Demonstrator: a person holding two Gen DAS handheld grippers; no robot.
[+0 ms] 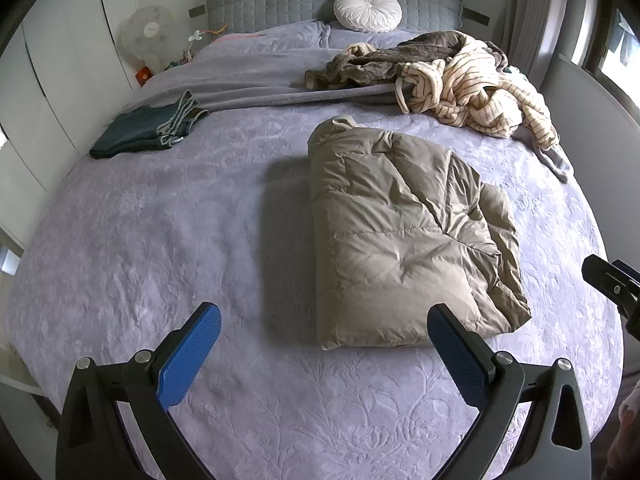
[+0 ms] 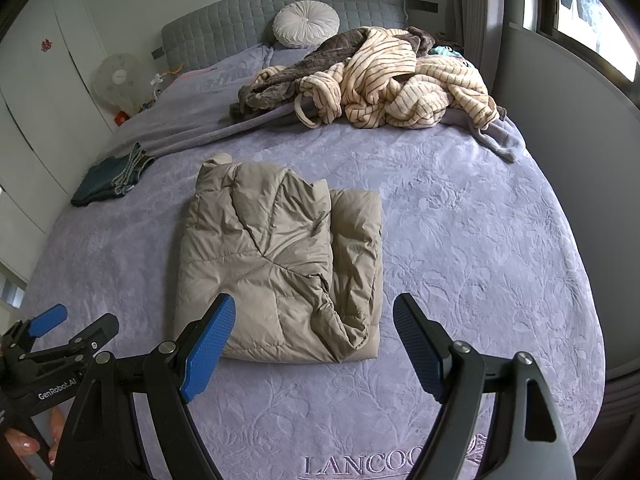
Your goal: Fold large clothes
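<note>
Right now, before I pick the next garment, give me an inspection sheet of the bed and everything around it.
Surface: bed with a lilac embossed cover, a grey blanket across the head end.
Job's things: beige puffer jacket folded into a block mid-bed; folded jeans near the left edge; unfolded heap of a striped cream robe and a brown fleece garment at the far right.
Clutter: round white cushion against the headboard; small items by the far left corner, too small to identify.
Grippers: left gripper open, empty, above the cover; right gripper open, empty, at the jacket's near edge.
Cables: nothing seen.
Surroundings: grey quilted headboard, white fan, white wardrobe doors left, window right.
</note>
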